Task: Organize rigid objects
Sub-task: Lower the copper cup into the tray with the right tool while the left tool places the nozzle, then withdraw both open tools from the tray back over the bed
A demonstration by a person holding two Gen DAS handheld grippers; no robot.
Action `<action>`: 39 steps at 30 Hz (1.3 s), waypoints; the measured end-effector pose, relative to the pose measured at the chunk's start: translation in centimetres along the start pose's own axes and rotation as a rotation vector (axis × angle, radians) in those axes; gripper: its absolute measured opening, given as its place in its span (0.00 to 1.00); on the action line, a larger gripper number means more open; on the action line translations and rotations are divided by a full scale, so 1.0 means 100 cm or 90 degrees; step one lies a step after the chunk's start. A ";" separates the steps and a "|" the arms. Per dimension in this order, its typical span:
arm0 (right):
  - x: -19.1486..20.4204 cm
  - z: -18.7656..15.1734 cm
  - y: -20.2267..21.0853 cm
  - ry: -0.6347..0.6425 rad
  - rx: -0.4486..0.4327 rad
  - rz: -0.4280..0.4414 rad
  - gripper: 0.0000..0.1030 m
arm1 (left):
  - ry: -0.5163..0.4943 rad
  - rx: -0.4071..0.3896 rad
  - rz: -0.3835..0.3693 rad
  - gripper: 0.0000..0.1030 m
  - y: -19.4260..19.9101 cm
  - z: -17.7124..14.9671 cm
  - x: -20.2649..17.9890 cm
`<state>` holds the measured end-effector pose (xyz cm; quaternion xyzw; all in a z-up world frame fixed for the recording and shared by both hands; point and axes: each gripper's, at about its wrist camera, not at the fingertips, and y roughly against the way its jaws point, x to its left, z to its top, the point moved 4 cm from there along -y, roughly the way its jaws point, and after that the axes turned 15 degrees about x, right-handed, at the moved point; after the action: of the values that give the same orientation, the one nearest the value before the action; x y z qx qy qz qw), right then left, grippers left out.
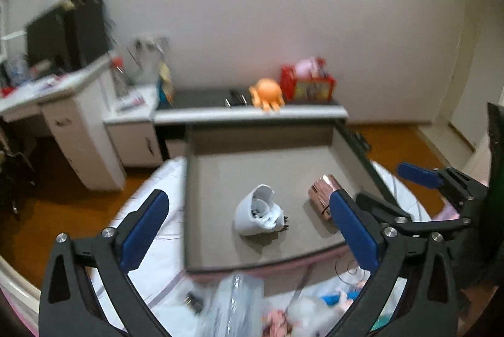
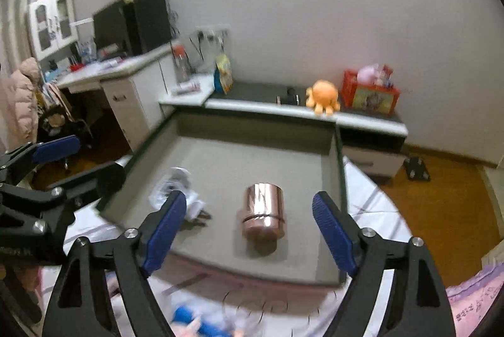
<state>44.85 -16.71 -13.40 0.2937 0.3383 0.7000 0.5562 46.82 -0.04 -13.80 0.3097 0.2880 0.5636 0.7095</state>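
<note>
The left claw (image 1: 252,229) stands spread wide with nothing between its blue pads, and the right claw (image 2: 258,229) is likewise spread and empty. Just ahead of both lies a shallow grey tray (image 1: 220,176) resting on a pale bed sheet (image 1: 157,211). In the tray a white cup (image 1: 256,211) lies tipped on its side at the left claw's 12 o'clock, and a copper canister (image 2: 263,211) lies on its side at the right claw's 12 o'clock, the two apart. Nearer than the tray's front rim, blurred clutter lies on the sheet. Beyond, at 12 o'clock, a low tabletop (image 1: 252,113) carries an orange octopus toy (image 1: 267,92) and a red box (image 1: 310,84).
</note>
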 end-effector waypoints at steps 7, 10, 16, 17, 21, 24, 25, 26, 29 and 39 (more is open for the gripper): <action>0.027 -0.052 0.094 0.012 -0.127 0.000 1.00 | 0.006 -0.135 0.112 1.00 0.099 -0.064 -0.002; 0.037 -0.076 0.123 0.010 -0.166 -0.013 1.00 | -0.001 -0.146 0.119 1.00 0.120 -0.091 -0.005; 0.053 -0.127 0.163 0.003 -0.223 -0.042 1.00 | -0.022 -0.190 0.118 1.00 0.153 -0.141 -0.028; 0.055 -0.136 0.169 -0.001 -0.234 -0.048 1.00 | -0.015 -0.203 0.115 1.00 0.158 -0.146 -0.032; 0.054 -0.161 0.185 -0.022 -0.253 -0.054 1.00 | -0.019 -0.241 0.119 1.00 0.173 -0.164 -0.044; 0.051 -0.174 0.191 -0.028 -0.256 -0.046 1.00 | -0.020 -0.253 0.121 1.00 0.181 -0.169 -0.048; 0.052 -0.176 0.192 -0.029 -0.257 -0.047 1.00 | -0.016 -0.254 0.117 1.00 0.183 -0.169 -0.048; 0.053 -0.177 0.193 -0.030 -0.257 -0.046 1.00 | -0.011 -0.255 0.108 1.00 0.185 -0.169 -0.047; 0.056 -0.179 0.194 -0.024 -0.258 -0.052 1.00 | -0.003 -0.254 0.096 1.00 0.187 -0.172 -0.045; 0.052 -0.188 0.171 -0.024 -0.222 -0.059 1.00 | -0.004 -0.198 0.083 1.00 0.154 -0.182 -0.042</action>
<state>19.01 -16.98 -10.79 0.1897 0.2144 0.7162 0.6365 22.64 0.59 -13.51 0.2165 0.1743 0.6452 0.7117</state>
